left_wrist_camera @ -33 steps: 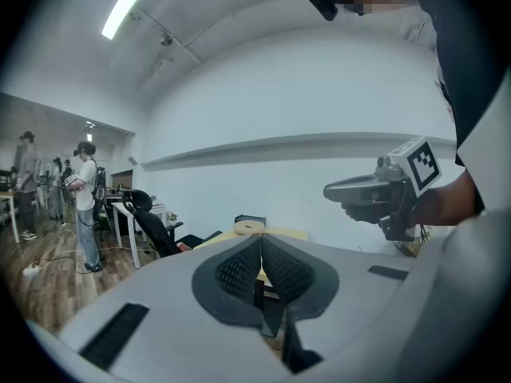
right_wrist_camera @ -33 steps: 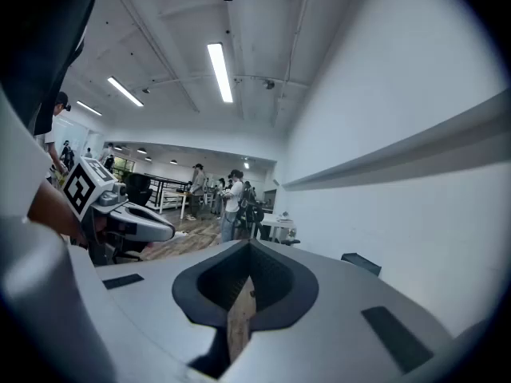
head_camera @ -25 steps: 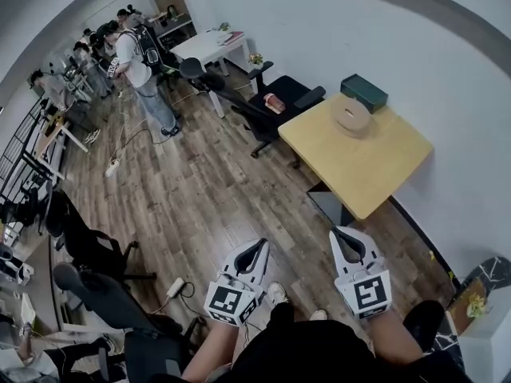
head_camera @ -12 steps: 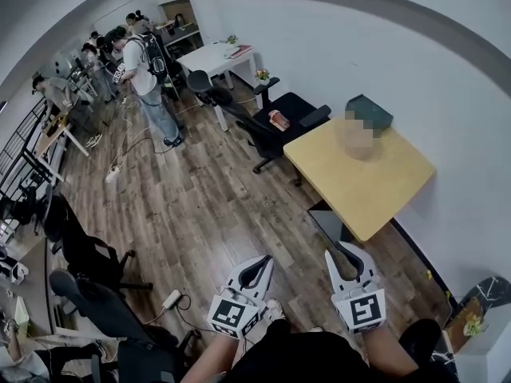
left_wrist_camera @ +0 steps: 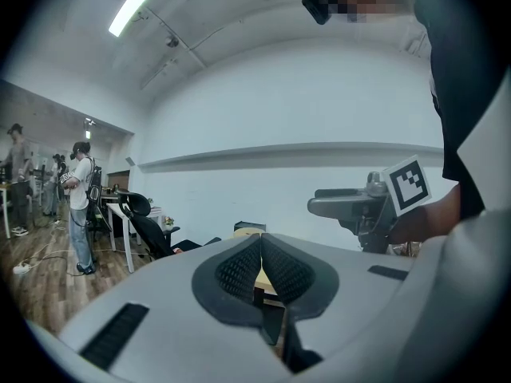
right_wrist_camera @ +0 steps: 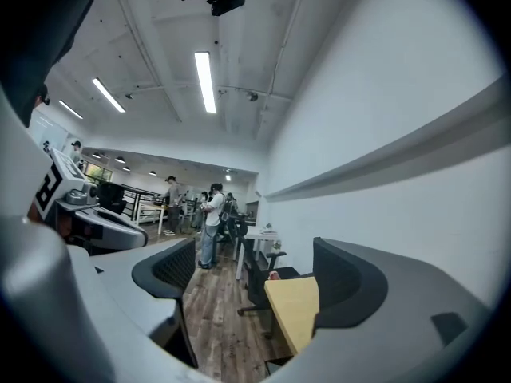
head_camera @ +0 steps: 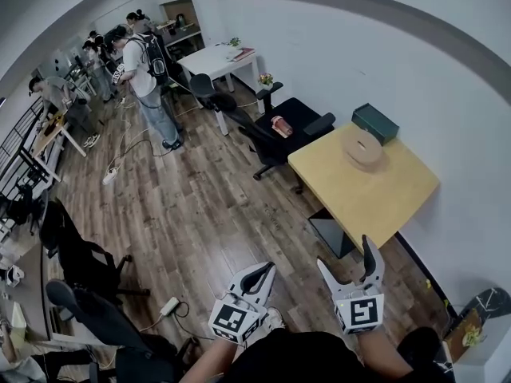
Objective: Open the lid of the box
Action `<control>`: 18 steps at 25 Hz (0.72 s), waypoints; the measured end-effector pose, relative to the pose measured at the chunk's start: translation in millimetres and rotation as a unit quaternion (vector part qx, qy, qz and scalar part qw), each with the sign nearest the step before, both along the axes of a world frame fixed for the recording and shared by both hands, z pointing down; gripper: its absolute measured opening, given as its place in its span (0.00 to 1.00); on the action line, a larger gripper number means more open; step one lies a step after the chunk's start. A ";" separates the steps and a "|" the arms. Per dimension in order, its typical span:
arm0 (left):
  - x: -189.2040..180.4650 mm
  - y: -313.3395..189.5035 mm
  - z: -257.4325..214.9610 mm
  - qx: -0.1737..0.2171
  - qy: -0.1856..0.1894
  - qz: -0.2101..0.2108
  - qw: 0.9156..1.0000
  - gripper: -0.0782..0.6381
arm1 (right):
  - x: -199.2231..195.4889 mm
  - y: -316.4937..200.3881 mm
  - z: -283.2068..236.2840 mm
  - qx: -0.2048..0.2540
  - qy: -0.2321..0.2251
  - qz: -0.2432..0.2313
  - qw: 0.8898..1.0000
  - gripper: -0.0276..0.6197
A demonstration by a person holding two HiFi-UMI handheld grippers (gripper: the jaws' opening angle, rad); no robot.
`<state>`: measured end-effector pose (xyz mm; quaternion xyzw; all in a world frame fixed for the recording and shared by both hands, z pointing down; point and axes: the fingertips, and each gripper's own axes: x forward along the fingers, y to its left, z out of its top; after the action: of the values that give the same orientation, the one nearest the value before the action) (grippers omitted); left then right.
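A round tan lidded box (head_camera: 364, 148) sits at the far end of the yellow table (head_camera: 375, 198), with a dark green rectangular box (head_camera: 375, 123) behind it by the wall. Both grippers hang low near the person's lap, far from the table. The left gripper (head_camera: 266, 270) (left_wrist_camera: 260, 239) is shut with nothing in it. The right gripper (head_camera: 345, 252) (right_wrist_camera: 255, 274) has its jaws opening wide, and nothing is between them. In the right gripper view the table (right_wrist_camera: 294, 309) shows through the gap between the jaws.
A black office chair (head_camera: 297, 112) with a red item on its seat stands left of the table. Another chair (head_camera: 219, 100) and a white desk (head_camera: 215, 57) are farther back. People stand at the back left (head_camera: 148, 70). More chairs (head_camera: 80, 246) and a power strip (head_camera: 169, 306) occupy the left floor.
The right gripper's jaws have spread from shut to wide apart. Both grippers sit a little lower in the head view, and the table has shifted slightly down and right.
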<state>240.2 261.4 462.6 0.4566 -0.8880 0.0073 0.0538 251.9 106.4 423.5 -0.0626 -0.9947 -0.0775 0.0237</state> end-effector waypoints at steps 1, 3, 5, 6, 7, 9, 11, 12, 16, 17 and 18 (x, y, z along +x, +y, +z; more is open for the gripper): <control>-4.6 1.4 1.1 -0.001 0.000 0.002 1.000 0.14 | -6.8 -2.5 1.4 -0.005 0.001 0.012 1.000 0.77; -18.4 6.8 2.6 -0.001 -0.001 0.001 1.000 0.14 | -21.0 -5.9 5.0 -0.011 0.007 0.030 0.999 0.82; -35.1 15.8 1.8 0.000 -0.001 0.001 1.000 0.14 | -32.7 -4.7 7.9 -0.012 0.014 0.041 0.999 0.84; -43.3 21.4 0.8 0.001 -0.003 0.002 1.000 0.14 | -37.4 -2.6 9.1 -0.013 0.017 0.046 0.999 0.85; -51.1 26.8 -0.4 0.003 -0.004 0.003 1.000 0.14 | -41.5 -0.1 10.2 -0.014 0.019 0.051 0.998 0.85; -64.1 35.0 -1.9 0.007 -0.008 0.007 1.000 0.14 | -49.2 5.0 13.1 -0.018 0.021 0.059 0.998 0.86; -72.5 40.8 -0.3 0.009 -0.007 0.013 1.000 0.14 | -56.1 11.2 17.9 -0.022 0.024 0.063 0.997 0.88; -75.4 43.5 1.6 0.010 -0.006 0.016 1.000 0.14 | -59.1 15.1 20.6 -0.024 0.026 0.064 0.997 0.89; -88.2 52.4 7.7 0.013 0.002 0.024 1.000 0.14 | -71.8 33.6 24.4 -0.027 0.030 0.056 0.998 0.89; -91.2 52.8 7.4 0.018 0.003 0.026 1.000 0.14 | -75.1 37.2 24.4 -0.026 0.031 0.052 0.998 0.89; -94.1 52.3 7.7 0.023 0.004 0.028 0.999 0.14 | -78.9 40.1 24.8 -0.024 0.031 0.047 0.998 0.89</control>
<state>146.1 313.6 470.3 0.4824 -0.8746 -0.0131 0.0468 173.0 146.5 448.3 -0.0183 -0.9969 -0.0507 0.0569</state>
